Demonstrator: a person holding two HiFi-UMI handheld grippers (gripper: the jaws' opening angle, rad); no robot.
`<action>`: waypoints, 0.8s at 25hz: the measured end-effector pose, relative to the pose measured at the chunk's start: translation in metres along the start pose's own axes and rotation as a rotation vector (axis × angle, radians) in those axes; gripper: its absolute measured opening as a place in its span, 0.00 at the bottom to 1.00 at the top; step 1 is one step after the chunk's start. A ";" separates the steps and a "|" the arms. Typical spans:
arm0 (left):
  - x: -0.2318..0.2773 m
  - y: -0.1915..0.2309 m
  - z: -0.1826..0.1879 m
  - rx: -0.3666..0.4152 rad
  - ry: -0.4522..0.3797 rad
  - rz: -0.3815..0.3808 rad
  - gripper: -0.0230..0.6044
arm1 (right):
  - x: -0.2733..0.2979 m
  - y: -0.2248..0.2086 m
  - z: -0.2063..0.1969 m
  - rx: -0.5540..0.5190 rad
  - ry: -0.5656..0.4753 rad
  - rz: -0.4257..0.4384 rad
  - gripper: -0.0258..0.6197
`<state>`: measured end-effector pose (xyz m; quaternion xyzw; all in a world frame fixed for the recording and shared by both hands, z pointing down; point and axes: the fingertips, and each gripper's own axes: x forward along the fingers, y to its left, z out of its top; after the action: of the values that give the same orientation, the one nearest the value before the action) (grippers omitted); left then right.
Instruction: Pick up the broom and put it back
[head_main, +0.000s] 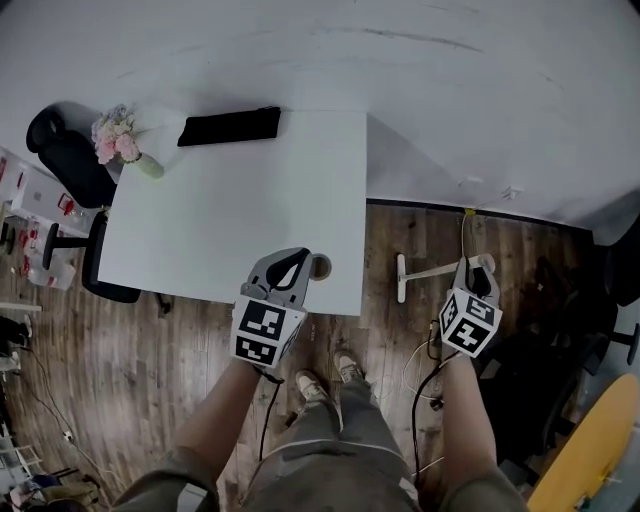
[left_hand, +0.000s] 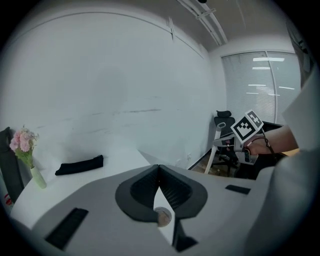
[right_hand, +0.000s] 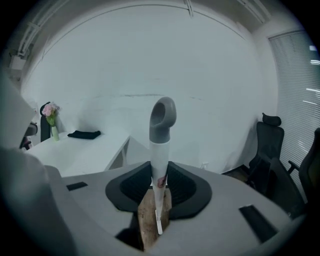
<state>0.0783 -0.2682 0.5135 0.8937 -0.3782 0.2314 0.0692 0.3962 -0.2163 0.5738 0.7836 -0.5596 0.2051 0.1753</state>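
The broom has a white handle (right_hand: 160, 160) with a grey looped top (right_hand: 163, 116). It stands upright between the jaws of my right gripper (right_hand: 159, 176), which is shut on it just below that top. In the head view the right gripper (head_main: 480, 272) is over the wooden floor to the right of the table. From there the handle (head_main: 432, 270) slants down to a white head (head_main: 401, 278) on the floor. My left gripper (head_main: 292, 266) hovers over the table's near edge. Its jaws (left_hand: 159, 168) are shut with nothing between them. The handle (left_hand: 215, 147) also shows in the left gripper view.
A white table (head_main: 240, 200) carries a black cloth (head_main: 230, 126) and a vase of pink flowers (head_main: 118, 140). Black office chairs stand at the left (head_main: 70, 165) and at the right (right_hand: 267, 145). Cables (head_main: 425, 370) lie on the wooden floor by my feet. The white wall is just behind.
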 end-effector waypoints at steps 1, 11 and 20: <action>0.005 0.001 -0.005 -0.005 0.011 0.000 0.06 | 0.008 0.000 -0.007 0.001 0.013 -0.012 0.22; 0.020 0.008 -0.043 -0.045 0.081 -0.010 0.06 | 0.047 0.042 -0.046 -0.024 0.062 0.012 0.22; -0.009 0.032 -0.055 -0.075 0.086 0.038 0.06 | 0.047 0.140 -0.054 -0.132 0.090 0.179 0.25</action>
<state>0.0307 -0.2683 0.5569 0.8723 -0.4002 0.2566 0.1143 0.2699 -0.2711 0.6504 0.7071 -0.6314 0.2175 0.2325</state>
